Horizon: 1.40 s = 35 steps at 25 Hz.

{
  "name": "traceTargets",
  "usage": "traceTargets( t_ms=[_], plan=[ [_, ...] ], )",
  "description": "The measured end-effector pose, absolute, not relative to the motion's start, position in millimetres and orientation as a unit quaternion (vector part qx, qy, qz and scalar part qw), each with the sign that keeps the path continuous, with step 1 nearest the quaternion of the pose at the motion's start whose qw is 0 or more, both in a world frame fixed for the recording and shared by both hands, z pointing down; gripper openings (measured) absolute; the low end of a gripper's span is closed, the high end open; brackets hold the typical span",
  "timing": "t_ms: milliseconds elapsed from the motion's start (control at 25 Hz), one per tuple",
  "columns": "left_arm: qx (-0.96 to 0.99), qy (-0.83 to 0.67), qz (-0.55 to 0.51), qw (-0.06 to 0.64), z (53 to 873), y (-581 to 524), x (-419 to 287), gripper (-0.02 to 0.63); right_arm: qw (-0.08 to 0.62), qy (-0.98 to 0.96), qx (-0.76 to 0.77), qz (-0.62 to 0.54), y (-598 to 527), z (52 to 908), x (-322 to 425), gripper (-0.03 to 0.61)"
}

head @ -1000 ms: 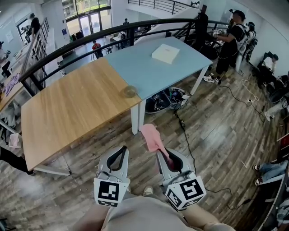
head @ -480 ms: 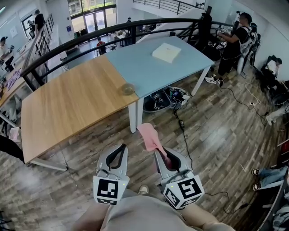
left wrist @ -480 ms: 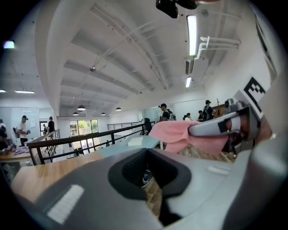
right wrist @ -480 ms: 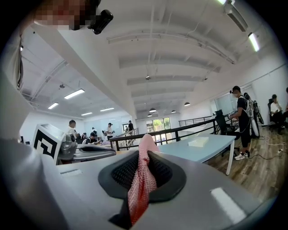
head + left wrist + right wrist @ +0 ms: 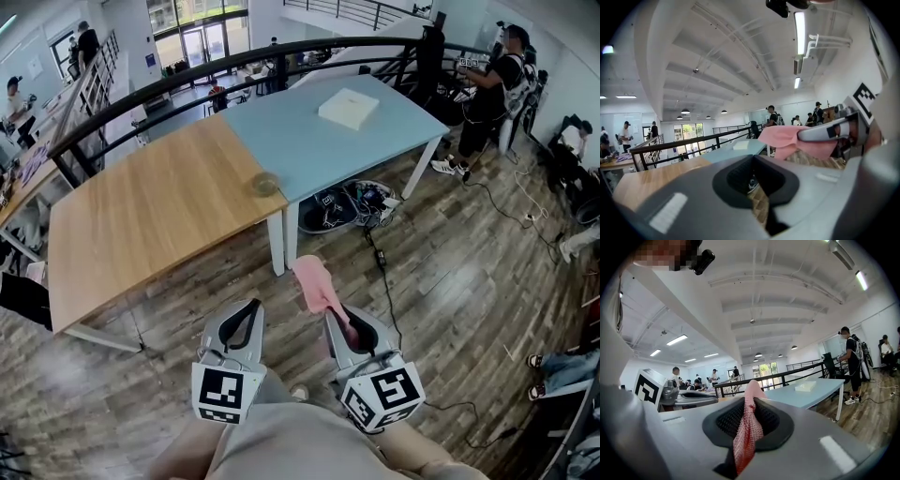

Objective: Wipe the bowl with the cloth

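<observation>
With the cloth [image 5: 317, 284] clamped in the right tongs [image 5: 335, 314] and the left tongs [image 5: 251, 309] closed together and empty, the bowl [image 5: 266, 185] on the far counter [image 5: 169, 220] probably has to be reached next.

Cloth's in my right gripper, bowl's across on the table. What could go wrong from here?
1. The right gripper pinches only one end of the cloth; the loose rest could drag or slip out during the wipe.
2. The bowl sits near the table edge, and the left gripper is shut and empty, so an unsteadied wipe might push it off.
3. A cable lies on the floor nearby: possible trip hazard.
</observation>
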<state>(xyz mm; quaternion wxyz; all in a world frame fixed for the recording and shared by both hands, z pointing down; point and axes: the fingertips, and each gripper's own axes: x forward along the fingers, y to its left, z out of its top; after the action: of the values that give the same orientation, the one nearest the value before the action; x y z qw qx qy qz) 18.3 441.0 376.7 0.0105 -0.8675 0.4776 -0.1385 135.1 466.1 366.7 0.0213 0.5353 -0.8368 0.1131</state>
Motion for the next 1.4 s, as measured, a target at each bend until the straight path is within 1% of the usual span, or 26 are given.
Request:
traceTargets(
  t_ms=[360, 680, 1040, 1400],
  plan=[
    [-0.863, 0.487, -0.133, 0.013, 379, 426, 21, 0.002, 0.018, -0.842, 0.529, 0.099, 443, 364, 140, 0.041],
    [-0.862, 0.488, -0.135, 0.011, 393, 384, 11, 0.002, 0.018, -0.842, 0.53, 0.096, 401, 371, 133, 0.041],
    [-0.865, 0.486, -0.126, 0.004, 402, 312, 3, 0.002, 0.024, -0.84, 0.532, 0.099, 337, 383, 121, 0.041],
    [-0.86, 0.493, -0.132, -0.013, 401, 214, -31, 0.002, 0.039, -0.84, 0.531, 0.108, 243, 378, 91, 0.041]
  ],
)
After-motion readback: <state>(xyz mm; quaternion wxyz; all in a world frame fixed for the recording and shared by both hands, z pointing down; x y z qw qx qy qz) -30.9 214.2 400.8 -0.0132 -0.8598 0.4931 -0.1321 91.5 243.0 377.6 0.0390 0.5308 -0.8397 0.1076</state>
